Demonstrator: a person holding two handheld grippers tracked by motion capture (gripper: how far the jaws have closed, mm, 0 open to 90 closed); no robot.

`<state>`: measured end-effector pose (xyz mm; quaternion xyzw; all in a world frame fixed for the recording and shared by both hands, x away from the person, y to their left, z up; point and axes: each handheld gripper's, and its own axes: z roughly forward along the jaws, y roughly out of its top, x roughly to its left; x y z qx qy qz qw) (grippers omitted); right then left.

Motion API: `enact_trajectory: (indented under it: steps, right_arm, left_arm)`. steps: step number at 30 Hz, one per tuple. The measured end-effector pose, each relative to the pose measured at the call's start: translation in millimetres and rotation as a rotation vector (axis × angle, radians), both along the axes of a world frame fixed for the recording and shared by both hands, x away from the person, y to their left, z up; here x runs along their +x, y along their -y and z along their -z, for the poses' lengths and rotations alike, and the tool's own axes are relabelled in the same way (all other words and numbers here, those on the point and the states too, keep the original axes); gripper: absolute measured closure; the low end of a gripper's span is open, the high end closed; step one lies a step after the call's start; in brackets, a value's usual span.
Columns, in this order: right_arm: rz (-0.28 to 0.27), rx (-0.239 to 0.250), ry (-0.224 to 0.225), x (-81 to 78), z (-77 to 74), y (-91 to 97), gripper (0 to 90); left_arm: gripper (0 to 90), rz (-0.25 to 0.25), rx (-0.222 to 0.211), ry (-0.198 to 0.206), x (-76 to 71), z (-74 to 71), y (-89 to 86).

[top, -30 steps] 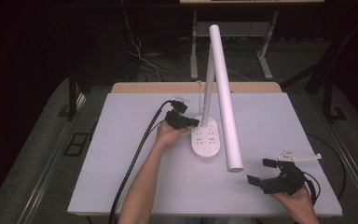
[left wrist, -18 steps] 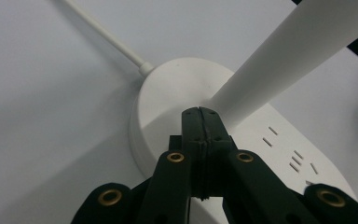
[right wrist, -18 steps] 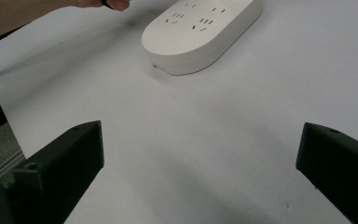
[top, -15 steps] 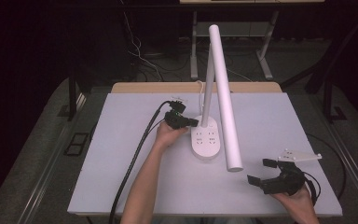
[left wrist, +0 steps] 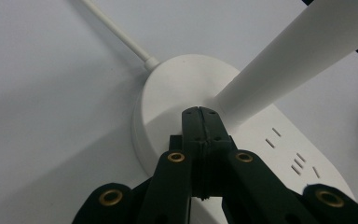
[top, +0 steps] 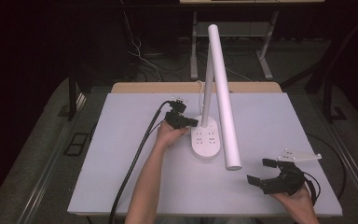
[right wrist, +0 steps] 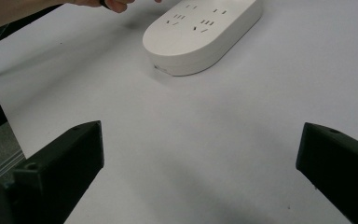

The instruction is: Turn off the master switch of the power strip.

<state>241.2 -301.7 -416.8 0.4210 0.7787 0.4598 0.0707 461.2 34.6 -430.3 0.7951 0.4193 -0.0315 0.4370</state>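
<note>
A white desk lamp stands mid-table on an oval base with socket slots on top. Its stem rises from the base's far end, and a long bar head slants forward over the base. My left gripper is shut with nothing between its jaws. In the left gripper view its tips rest against the base right beside the stem. My right gripper is held open near the front right of the table. Across bare table, the right gripper view shows its wide-apart jaws pointing toward the base.
The grey-white table top has free room at left and front. A thin white cord leaves the lamp base toward the far edge. A thick black cable trails from my left gripper along the forearm. Dark floor with cables and table legs lies beyond.
</note>
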Motion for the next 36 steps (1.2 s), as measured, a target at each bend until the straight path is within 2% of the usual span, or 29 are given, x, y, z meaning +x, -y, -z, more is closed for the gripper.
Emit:
enact_trajectory:
  steps: [7, 9, 10, 12, 20, 21, 22, 23, 24, 25, 27, 28, 31, 33, 36]
  right_arm:
    - [0.008, 0.002, 0.002, -1.5, -1.4, 0.4, 0.0]
    - [0.007, 0.001, 0.002, -1.0, -1.1, 0.3, 0.1]
    - [0.007, 0.001, 0.002, -1.0, -1.1, 0.3, 0.1]
    - [0.009, 0.003, 0.000, -0.7, -0.9, -0.4, 0.0]
    - [0.009, 0.001, -0.002, -0.2, -0.3, 0.1, 0.1]
    - [0.006, 0.000, -0.004, 0.1, -0.2, 0.1, 0.1]
    - [0.005, 0.000, -0.003, 0.3, 0.0, 0.0, 0.1]
    - [0.005, 0.000, -0.002, 0.5, 0.2, -0.3, 0.0]
    - [0.005, -0.001, -0.002, 0.5, 0.2, -0.3, 0.0]
    - [0.005, -0.001, -0.002, 0.5, 0.2, -0.3, 0.0]
    - [0.009, 0.008, -0.004, -0.3, -0.5, 1.0, 0.0]
    - [0.015, 0.007, 0.001, 0.3, -0.3, 1.7, 0.0]
    - [0.024, 0.012, 0.004, 1.0, -0.5, 4.8, 0.0]
    - [0.034, 0.017, 0.009, 1.2, -0.1, 7.1, 0.0]
    - [0.041, 0.021, 0.005, 1.6, 0.2, 9.7, 0.0]
  left_arm:
    - [90.0, -0.023, 0.031, 0.008, -3.1, -1.9, 4.3]
    - [90.0, 0.005, 0.085, 0.016, -3.7, -3.3, 3.2]
    - [90.0, -0.044, 0.045, 0.005, -4.9, -2.6, 7.3]
    - [90.0, -0.037, 0.061, 0.012, -4.8, -3.6, 7.7]
    - [90.0, -0.049, 0.053, -0.005, -4.2, -3.7, 6.9]
    - [90.0, -0.043, 0.061, 0.002, -4.7, -4.3, 7.6]
    - [90.0, -0.008, 0.087, 0.004, -4.0, -5.2, 5.6]
    - [90.0, -0.020, 0.073, 0.002, -4.8, -5.2, 6.8]
    - [90.0, -0.031, 0.038, 0.008, -5.6, -5.8, 6.1]
    - [90.0, -0.015, 0.068, 0.017, -5.2, -7.1, 4.2]
    - [90.0, -0.053, 0.079, 0.022, -2.9, -8.2, 1.7]
    - [90.0, -0.078, 0.054, 0.008, -0.8, -6.8, -0.3]
    - [90.0, -0.071, 0.038, 0.000, 4.0, -4.4, -8.9]
    - [90.0, -0.081, -0.003, 0.008, 5.3, -6.1, -14.9]
    - [90.0, -0.083, -0.032, 0.025, 5.8, -11.6, -23.9]
